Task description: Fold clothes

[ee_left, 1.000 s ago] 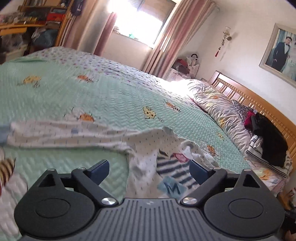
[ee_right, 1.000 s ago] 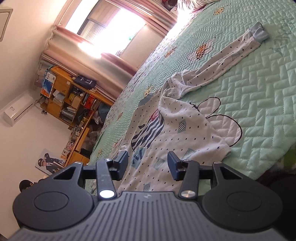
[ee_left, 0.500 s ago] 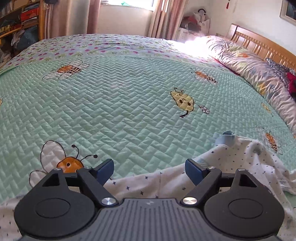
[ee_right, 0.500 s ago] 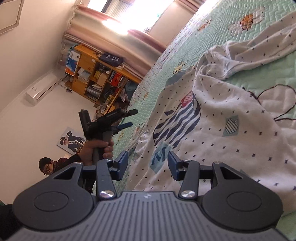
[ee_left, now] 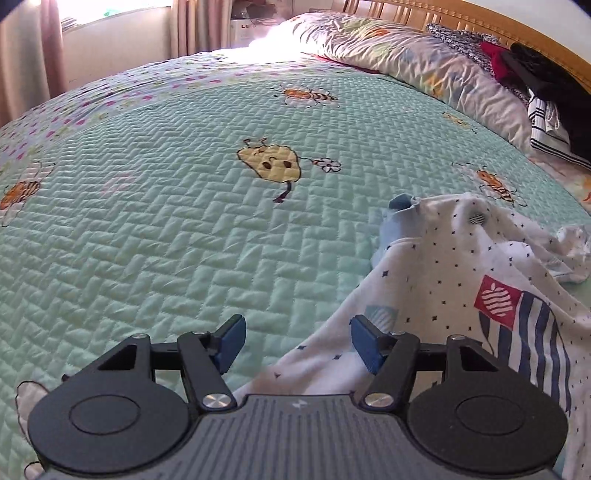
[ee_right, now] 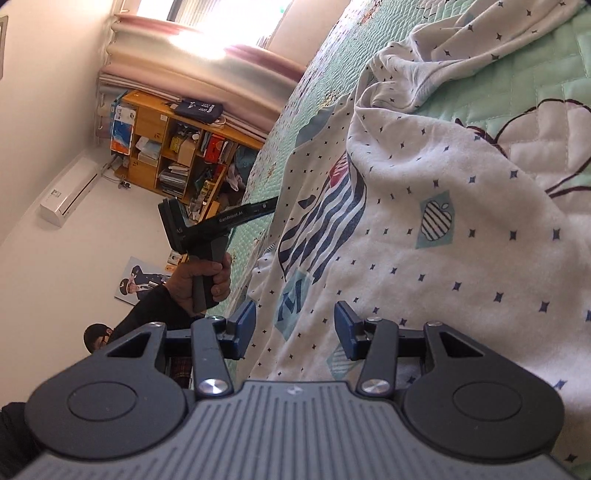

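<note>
I see the white long-sleeved cotton top [ee_left: 436, 295], speckled with small dark stars and printed with a navy-striped shape and a red apple patch, lying rumpled on the mint-green quilted bedspread [ee_left: 166, 229]. Its pale blue cuff [ee_left: 397, 218] sticks up at the far end of a bunched sleeve. In my right view the same top [ee_right: 424, 221] spreads across the bed, a letter M patch near me.

My left claw [ee_left: 297, 343] hangs over the top's edge with its blue pads apart; the jaws are closing, cloth lies beneath and between them, and the pads do not press it. My right claw [ee_right: 294, 330] is released too, jaws partly spread over the hem near the M, gripping nothing.

In the right view I also see the person's left hand [ee_right: 205, 280] in a dark sleeve, clutching the other claw's handle beside the bed. A crumpled floral duvet [ee_left: 424, 62] and dark clothes [ee_left: 546, 85] lie by the wooden headboard [ee_left: 443, 14]. A cluttered wooden bookshelf [ee_right: 173, 147] stands against the wall.
</note>
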The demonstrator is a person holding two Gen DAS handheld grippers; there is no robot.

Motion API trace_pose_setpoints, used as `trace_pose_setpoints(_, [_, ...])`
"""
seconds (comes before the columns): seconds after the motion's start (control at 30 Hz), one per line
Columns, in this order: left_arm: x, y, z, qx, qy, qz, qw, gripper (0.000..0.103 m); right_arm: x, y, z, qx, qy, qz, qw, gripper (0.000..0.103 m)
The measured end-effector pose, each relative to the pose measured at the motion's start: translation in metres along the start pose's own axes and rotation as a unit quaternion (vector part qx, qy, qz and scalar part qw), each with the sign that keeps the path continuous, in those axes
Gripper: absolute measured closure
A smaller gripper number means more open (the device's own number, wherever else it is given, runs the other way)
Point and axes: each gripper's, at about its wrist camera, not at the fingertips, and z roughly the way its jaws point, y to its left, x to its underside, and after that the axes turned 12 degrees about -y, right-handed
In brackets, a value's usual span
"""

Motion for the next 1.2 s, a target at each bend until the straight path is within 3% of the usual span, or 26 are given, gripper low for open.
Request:
trace_pose_setpoints(0.17, [0.006,-0.036,-0.002,0.021,-0.024,0.046,0.9984,0.04,0.001,-0.001,-0.001,0.001,0.003,0.0,1.0,0.054])
trace_pose_setpoints(0.27, [0.017,-0.061,-0.004,0.051,-0.017,0.094,0.9941,0.037,0.002,-0.001,0.001,0.003,0.003,0.003,1.0,0.054])
trace_pose_setpoints(0.33, [0.018,-0.067,-0.004,0.047,-0.021,0.117,0.9918,0.036,0.002,-0.001,0.0,0.003,0.003,0.003,1.0,0.054])
trace_pose_setpoints(0.4, [0.009,-0.056,-0.008,0.025,-0.044,0.101,0.9936,0.036,0.002,0.0,-0.002,0.003,0.003,0.002,1.0,0.054])
trace_pose_setpoints(0.5, [-0.011,-0.019,-0.016,0.014,-0.092,0.014,0.9956,0.033,0.002,-0.001,-0.004,0.001,0.003,0.005,1.0,0.054])
trace_pose_setpoints(0.6, [-0.025,0.005,-0.004,0.022,-0.078,-0.039,0.996,0.032,0.002,-0.002,-0.005,0.001,0.003,0.009,1.0,0.054])
trace_pose_setpoints(0.77, [-0.02,0.0,0.012,-0.003,-0.042,-0.034,0.9985,0.033,-0.002,0.006,-0.009,-0.019,-0.005,0.01,1.0,0.052])
trace_pose_setpoints(0.87, [-0.002,-0.015,-0.009,-0.029,-0.061,-0.028,0.9973,0.033,-0.032,0.04,-0.008,-0.057,-0.014,-0.061,0.996,0.052])
trace_pose_setpoints(1.0, [0.032,-0.04,-0.064,-0.083,-0.127,-0.083,0.985,0.026,-0.109,0.091,0.047,-0.042,0.006,-0.178,0.983,0.052])
trace_pose_setpoints(1.13, [0.063,-0.065,-0.101,-0.09,-0.185,-0.108,0.9726,0.005,-0.17,0.113,0.146,-0.047,0.104,-0.239,0.964,0.055])
trace_pose_setpoints(1.2, [0.075,-0.076,-0.115,-0.089,-0.208,-0.112,0.9676,0.005,-0.187,0.115,0.196,-0.021,0.152,-0.26,0.953,0.063])
